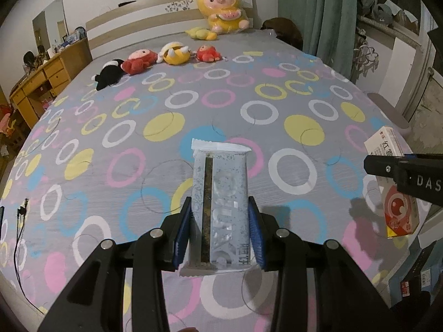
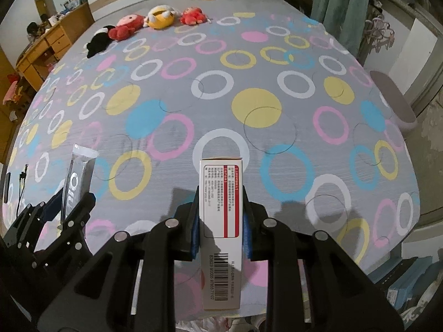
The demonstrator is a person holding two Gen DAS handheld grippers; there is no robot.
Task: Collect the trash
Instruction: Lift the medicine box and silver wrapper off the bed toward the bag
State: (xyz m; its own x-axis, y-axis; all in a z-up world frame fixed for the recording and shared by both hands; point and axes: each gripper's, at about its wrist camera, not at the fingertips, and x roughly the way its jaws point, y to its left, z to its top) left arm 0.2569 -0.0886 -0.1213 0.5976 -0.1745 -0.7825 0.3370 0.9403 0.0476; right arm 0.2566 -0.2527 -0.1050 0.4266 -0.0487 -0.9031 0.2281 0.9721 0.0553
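We are holding a long silvery-grey speckled foil snack wrapper [image 1: 220,207] in our left gripper [image 1: 220,232], whose blue-padded fingers [image 1: 182,232] are pressing against both long edges of it; the wrapper is pointing forward above the grey bedspread printed with pink, blue, yellow and white rings [image 1: 138,127]. In the right wrist view the same wrapper [image 2: 79,174] is showing at the lower left, standing up out of that gripper [image 2: 63,210].

Our right gripper [image 2: 221,227] is pinching a narrow white cardboard box with red stripes and a barcode [image 2: 221,221], its blue pads [image 2: 195,229] squeezing the two long sides. From the left wrist camera we are seeing that box [image 1: 393,185] at the right edge, held over the bed's near right corner.

At the far end of the bed a row of small plush toys [image 1: 155,61] is lying, with a big yellow plush doll [image 1: 224,11] leaning against the pale wooden headboard [image 1: 138,16]. A wooden desk [image 1: 41,80] is standing to the left.
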